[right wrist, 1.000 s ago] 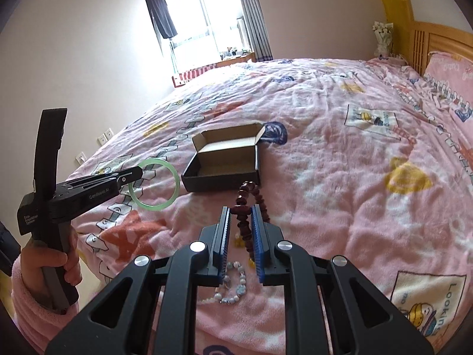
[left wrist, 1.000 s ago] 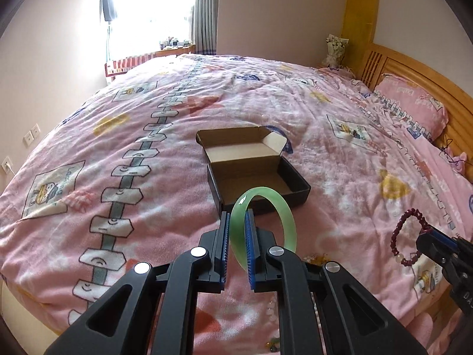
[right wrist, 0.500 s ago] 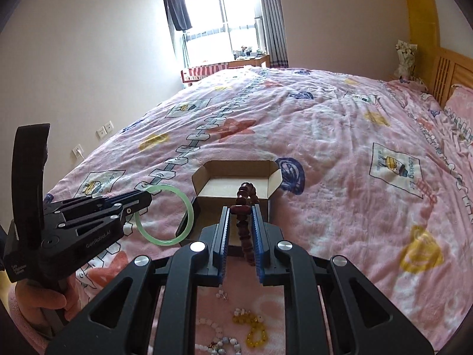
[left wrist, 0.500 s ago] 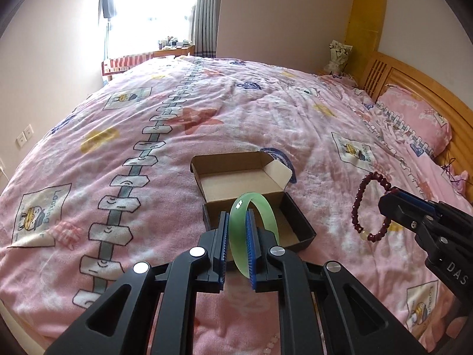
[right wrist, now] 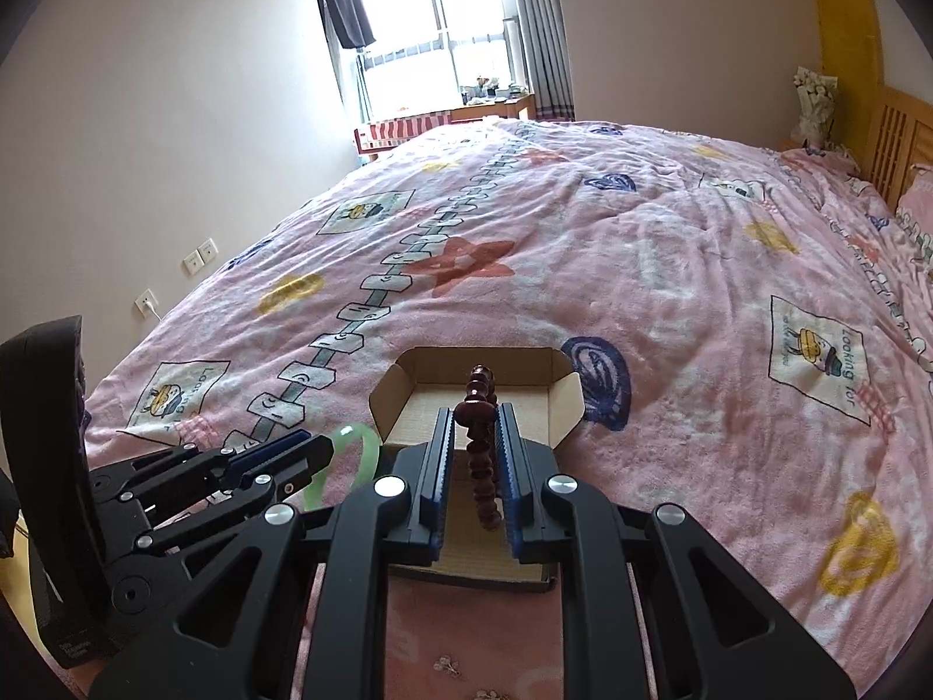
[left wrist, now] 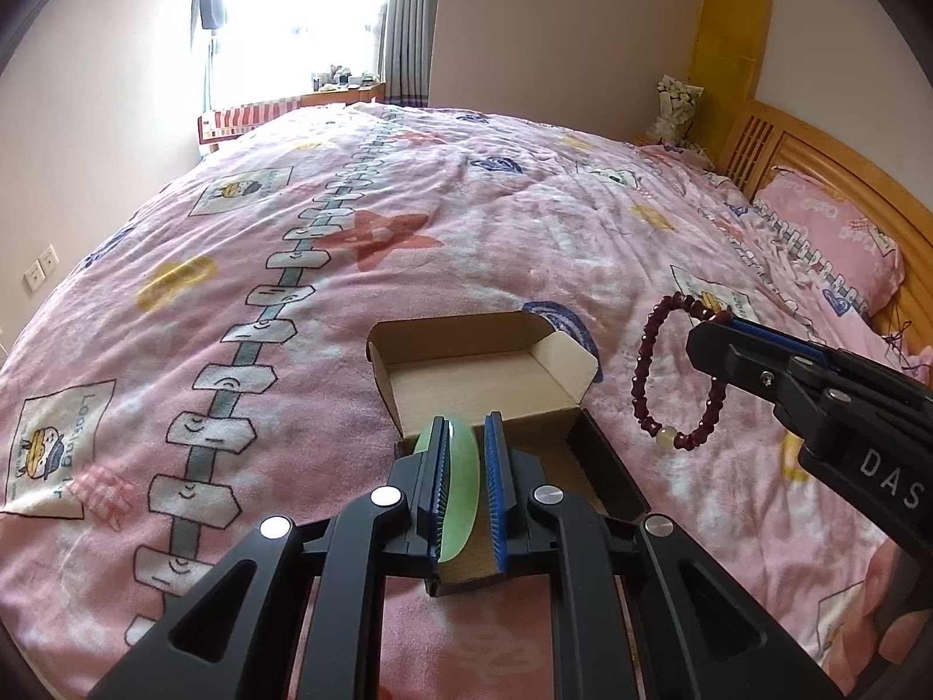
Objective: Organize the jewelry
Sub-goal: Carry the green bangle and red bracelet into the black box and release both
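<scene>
So the biggest thing here is the bed, covered by a pink blanket (left wrist: 525, 221) with cartoon patches, stars and a grey train-track pattern running up the middle; a matching pink pillow (left wrist: 828, 233) sits against the wooden headboard (left wrist: 816, 157) on the right, and there's a bright window (right wrist: 443, 29) with grey curtains at the far end of the room. Sitting on the blanket near the front is a small open cardboard box (left wrist: 484, 373), brown inside, dark on the outside, with its lid flap standing up at the far side. The left gripper (left wrist: 466, 437) is hovering right over the near part of that box, and its jaws are clamped on a pale green bangle (left wrist: 460, 490), which stands on edge between the blue pads. The right gripper (right wrist: 472, 426) is over the same box, coming in from the right in the left wrist view, and its jaws are pinched onto a dark red beaded bracelet (left wrist: 670, 379) that dangles in a loop just right of the box's side flap, with one pale bead near the bottom. In the right wrist view the beads run down between the pads above the box interior. A few tiny pale beads (right wrist: 449, 665) lie on the blanket at the bottom edge, too small to make out.
</scene>
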The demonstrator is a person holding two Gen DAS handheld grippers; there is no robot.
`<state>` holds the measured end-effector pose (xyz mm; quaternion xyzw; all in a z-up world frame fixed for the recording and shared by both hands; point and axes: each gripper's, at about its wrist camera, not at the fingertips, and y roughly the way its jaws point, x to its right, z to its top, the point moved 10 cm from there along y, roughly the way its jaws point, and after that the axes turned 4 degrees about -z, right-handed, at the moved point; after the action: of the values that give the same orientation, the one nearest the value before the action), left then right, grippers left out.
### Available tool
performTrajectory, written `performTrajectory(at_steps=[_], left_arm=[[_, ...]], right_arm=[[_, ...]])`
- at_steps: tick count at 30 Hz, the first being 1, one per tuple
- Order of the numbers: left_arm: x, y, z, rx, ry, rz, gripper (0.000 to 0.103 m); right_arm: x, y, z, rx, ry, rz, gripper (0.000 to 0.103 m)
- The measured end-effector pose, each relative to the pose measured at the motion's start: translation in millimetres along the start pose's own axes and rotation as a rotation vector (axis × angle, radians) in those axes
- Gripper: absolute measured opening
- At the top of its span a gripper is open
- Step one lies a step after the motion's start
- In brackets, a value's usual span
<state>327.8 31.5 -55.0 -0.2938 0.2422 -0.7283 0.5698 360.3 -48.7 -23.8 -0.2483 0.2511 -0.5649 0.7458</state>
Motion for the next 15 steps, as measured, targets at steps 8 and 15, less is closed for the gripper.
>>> performTrajectory(at_steps=[8,15], left_arm=[[2,-18,7,0.029,-0.002,-0.013,0.015],[2,-35,-4,0.028,-0.004,-0.012,0.017]], right_arm=[[-1,-11,-1,0.015,-0.001,-0.003,0.017],[-1,-36,-15,0.030,0.001,-0.004,0.017]])
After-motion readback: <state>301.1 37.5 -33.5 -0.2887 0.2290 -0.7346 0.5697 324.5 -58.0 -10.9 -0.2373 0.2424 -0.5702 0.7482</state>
